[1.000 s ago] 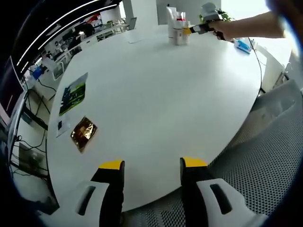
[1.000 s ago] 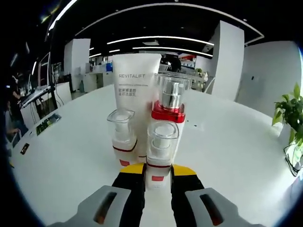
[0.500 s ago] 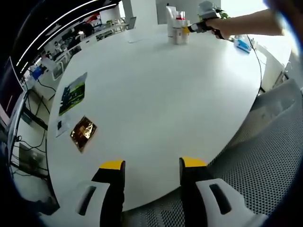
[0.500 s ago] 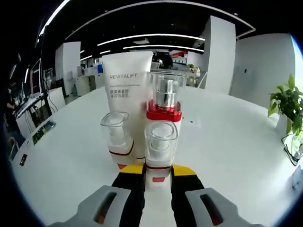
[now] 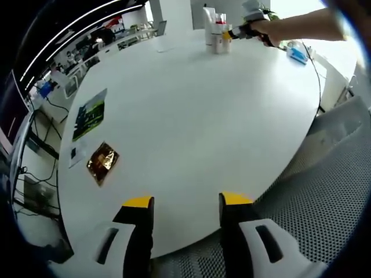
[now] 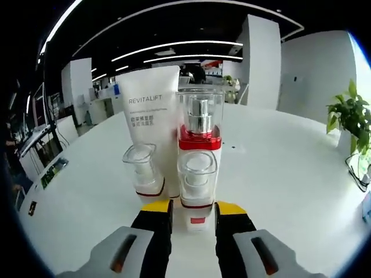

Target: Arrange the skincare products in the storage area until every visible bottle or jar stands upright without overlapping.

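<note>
In the right gripper view, several skincare products stand upright in a tight group on the white table (image 6: 290, 174). They are a white REVITALIFT tube (image 6: 152, 121), a tall pump bottle with a red collar (image 6: 200, 130), a small clear-capped bottle (image 6: 144, 172) and another small bottle (image 6: 197, 182) in front. My right gripper (image 6: 194, 207) straddles the front bottle's base, jaws slightly apart from it. In the left gripper view the group (image 5: 215, 33) sits at the table's far side, with the right gripper (image 5: 239, 32) held there by a person's arm (image 5: 301, 24). My left gripper (image 5: 185, 202) hangs open over the near table edge, holding nothing.
A printed leaflet (image 5: 90, 114) and a gold foil packet (image 5: 102, 163) lie near the table's left edge. A blue item (image 5: 297, 55) lies at the far right. A grey mesh chair (image 5: 342, 174) stands beside the table. A potted plant (image 6: 348, 116) stands to the right.
The right gripper's jaws have spread a little, away from the front small bottle they were shut on. The right view has shifted slightly. The left gripper has not moved.
</note>
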### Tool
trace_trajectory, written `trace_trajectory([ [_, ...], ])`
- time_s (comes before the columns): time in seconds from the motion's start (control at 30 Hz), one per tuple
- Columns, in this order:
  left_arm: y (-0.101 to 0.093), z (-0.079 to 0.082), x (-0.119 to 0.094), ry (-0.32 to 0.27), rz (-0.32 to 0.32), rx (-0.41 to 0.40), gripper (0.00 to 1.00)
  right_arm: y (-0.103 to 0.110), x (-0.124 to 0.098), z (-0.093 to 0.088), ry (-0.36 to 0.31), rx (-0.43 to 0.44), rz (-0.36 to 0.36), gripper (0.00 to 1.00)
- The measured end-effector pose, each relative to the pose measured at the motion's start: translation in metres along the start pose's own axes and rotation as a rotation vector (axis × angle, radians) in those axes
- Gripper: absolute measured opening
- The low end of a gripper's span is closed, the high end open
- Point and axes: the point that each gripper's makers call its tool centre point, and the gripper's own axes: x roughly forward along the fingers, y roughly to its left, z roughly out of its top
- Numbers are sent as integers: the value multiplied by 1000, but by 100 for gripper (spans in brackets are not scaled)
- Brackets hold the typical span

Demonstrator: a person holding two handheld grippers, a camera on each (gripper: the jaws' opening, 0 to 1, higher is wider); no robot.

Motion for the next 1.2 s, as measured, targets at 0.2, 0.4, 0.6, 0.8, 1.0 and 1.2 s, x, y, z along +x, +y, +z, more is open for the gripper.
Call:
trace_trajectory([
  [0.2,1,0,0,0,4,-4,41,0,-26,1,-38,34,14,24],
  [0.4,1,3,-2,-15,7,-7,42,6,-71,-12,-77,35,55,25],
  [0.6,-3,7,-2,-30,-2,11,44,40,-120,-34,-98,4,182,29],
  [0.8,-5,12,-4,-50,-7,11,46,80,-166,-58,-105,-109,304,32],
  [1.0,-7,20,-7,-74,-11,1,48,127,-207,-75,-105,-233,464,35],
  [1.2,-16,30,-10,-103,-52,1,52,154,-233,-89,-96,-291,537,42],
])
